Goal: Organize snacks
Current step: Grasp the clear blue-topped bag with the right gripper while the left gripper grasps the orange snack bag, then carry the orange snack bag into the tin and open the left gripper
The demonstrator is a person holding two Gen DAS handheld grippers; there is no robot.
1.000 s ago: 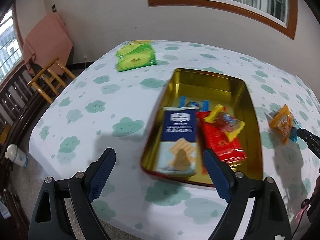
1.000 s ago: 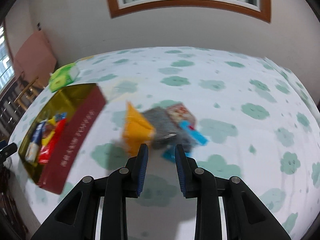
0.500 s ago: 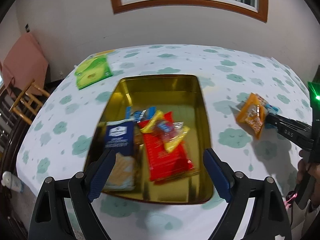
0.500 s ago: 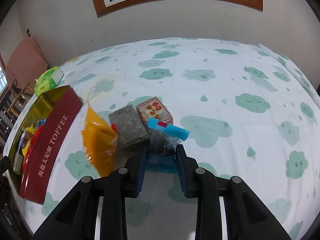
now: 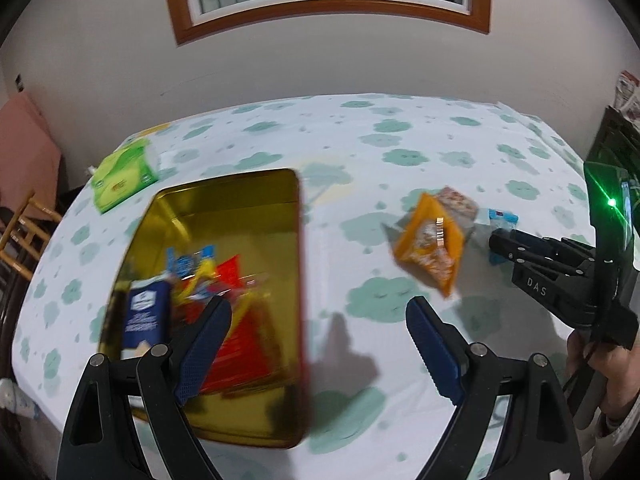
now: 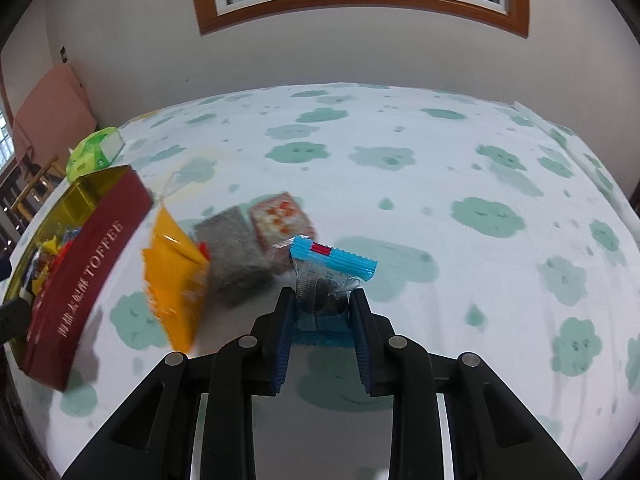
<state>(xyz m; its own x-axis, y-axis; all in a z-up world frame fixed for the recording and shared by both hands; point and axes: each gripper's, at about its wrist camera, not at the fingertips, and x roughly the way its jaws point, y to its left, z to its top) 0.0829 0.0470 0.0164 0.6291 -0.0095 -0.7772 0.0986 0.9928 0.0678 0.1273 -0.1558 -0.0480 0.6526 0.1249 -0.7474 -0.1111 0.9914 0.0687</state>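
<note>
A gold tin (image 5: 224, 188) with dark red "TOFFEE" walls (image 6: 88, 272) holds a navy biscuit packet (image 5: 146, 316), a red packet (image 5: 244, 344) and small sweets. My left gripper (image 5: 316, 308) hangs open and empty above the tin's right rim and the cloth beside it. To the right lie an orange packet (image 5: 430, 248) (image 6: 176, 272), a grey packet (image 6: 236, 252) and a red-patterned packet (image 6: 280, 216). My right gripper (image 6: 322, 296) (image 5: 504, 240) is closing on a blue and clear packet (image 6: 332, 260), which stands up between its pads.
A green packet (image 5: 124, 176) lies at the table's far left corner. The table wears a white cloth with green clouds (image 6: 480, 168). A wooden chair (image 5: 20, 232) stands off the left edge. A person's hand (image 5: 608, 364) holds the right gripper.
The left gripper swung right, from over the tin's left side to its right rim, staying open. The right gripper sank onto the blue packet, which is now between its pads.
</note>
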